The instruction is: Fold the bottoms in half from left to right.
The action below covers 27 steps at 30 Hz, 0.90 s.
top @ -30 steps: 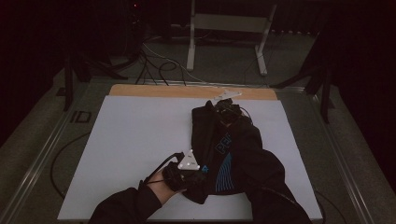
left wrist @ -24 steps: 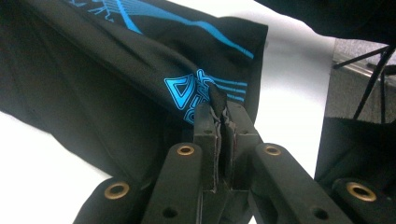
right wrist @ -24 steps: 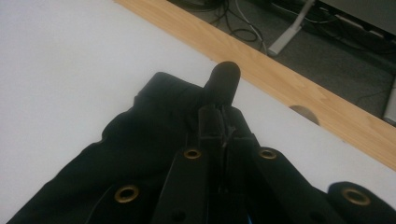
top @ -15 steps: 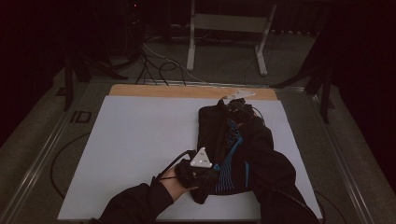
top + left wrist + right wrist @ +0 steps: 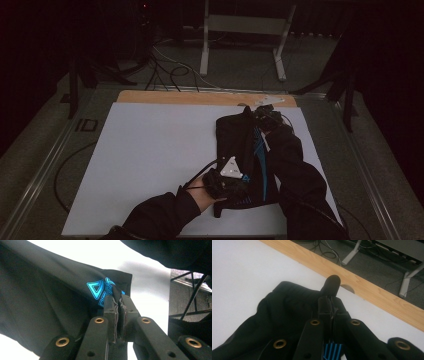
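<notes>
A black garment (image 5: 240,150) with bright blue print lies on the right half of the white table top (image 5: 150,150). My left gripper (image 5: 235,187) is at its near edge, shut on the fabric beside the blue logo (image 5: 100,290); in the left gripper view my left gripper (image 5: 119,298) pinches a fold of the cloth. My right gripper (image 5: 260,114) is at the garment's far end near the wooden strip, and in the right gripper view my right gripper (image 5: 329,300) is shut on a black fold of the garment (image 5: 287,310) that sticks up past the tips.
A wooden strip (image 5: 200,97) runs along the table's far edge. Beyond it stand a white metal frame (image 5: 245,30) and loose cables (image 5: 170,70) on the floor. The left half of the white top (image 5: 140,160) is bare. A dark sleeve (image 5: 300,180) lies over the garment's right side.
Both grippers have carried the garment to the right across the table, and it now lies straighter and longer, nearer the right edge.
</notes>
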{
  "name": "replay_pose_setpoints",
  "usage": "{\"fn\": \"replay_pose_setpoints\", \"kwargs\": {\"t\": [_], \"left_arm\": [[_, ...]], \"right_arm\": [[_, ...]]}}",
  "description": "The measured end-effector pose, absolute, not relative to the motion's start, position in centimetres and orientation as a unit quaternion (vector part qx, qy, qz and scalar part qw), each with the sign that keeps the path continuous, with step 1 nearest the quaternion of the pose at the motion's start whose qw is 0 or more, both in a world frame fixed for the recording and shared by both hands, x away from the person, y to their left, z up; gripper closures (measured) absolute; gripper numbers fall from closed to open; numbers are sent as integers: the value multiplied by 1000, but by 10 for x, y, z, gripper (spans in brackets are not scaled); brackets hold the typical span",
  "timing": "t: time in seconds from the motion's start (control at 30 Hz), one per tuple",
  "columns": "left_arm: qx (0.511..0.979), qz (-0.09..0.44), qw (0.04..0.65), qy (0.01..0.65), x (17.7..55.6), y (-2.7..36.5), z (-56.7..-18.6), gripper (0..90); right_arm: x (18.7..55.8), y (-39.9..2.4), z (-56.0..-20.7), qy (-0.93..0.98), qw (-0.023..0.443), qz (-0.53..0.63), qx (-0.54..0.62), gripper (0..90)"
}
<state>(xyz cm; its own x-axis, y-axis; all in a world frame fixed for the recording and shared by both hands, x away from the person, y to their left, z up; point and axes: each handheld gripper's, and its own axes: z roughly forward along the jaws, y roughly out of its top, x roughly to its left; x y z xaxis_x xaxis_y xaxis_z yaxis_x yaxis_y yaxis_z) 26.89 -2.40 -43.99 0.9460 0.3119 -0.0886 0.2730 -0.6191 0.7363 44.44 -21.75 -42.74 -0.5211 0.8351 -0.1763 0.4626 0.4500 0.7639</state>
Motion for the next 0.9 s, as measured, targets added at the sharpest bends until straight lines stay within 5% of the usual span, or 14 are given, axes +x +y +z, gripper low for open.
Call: {"fn": "replay_pose_setpoints", "kwargs": {"t": [0.9], "left_arm": [[905, -3, 392, 165, 282, -61, -476, 846]], "right_arm": [[461, -237, -476, 814, 257, 308, 420, 885]]}}
